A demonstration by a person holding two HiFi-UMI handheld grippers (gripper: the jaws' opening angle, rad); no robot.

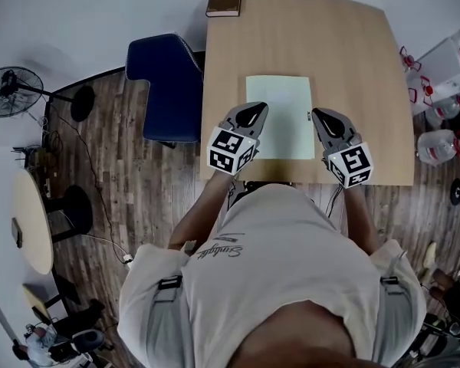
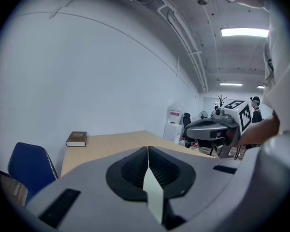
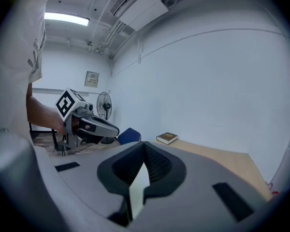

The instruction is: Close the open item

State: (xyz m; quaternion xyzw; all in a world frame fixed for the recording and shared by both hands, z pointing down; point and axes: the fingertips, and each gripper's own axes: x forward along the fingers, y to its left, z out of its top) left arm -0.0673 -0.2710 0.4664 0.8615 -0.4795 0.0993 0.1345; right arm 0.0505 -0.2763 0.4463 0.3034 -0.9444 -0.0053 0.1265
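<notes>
A pale green flat item (image 1: 280, 110), like a closed folder or a sheet, lies on the wooden table (image 1: 353, 67) near its front edge. I cannot tell whether it is open. My left gripper (image 1: 253, 112) hovers at its left edge and my right gripper (image 1: 323, 117) at its right edge, both pointing away from me. In the left gripper view the left gripper's (image 2: 148, 151) jaws meet with nothing held. The right gripper's (image 3: 144, 146) jaws are likewise shut and empty. Each gripper also shows in the other's view, the right gripper (image 2: 217, 129) and the left gripper (image 3: 87, 124).
A brown closed book (image 1: 224, 0) lies at the table's far left corner. A blue chair (image 1: 169, 87) stands against the table's left side. A fan (image 1: 4, 90) and a round side table (image 1: 31, 221) are further left. Water jugs (image 1: 437, 144) stand right.
</notes>
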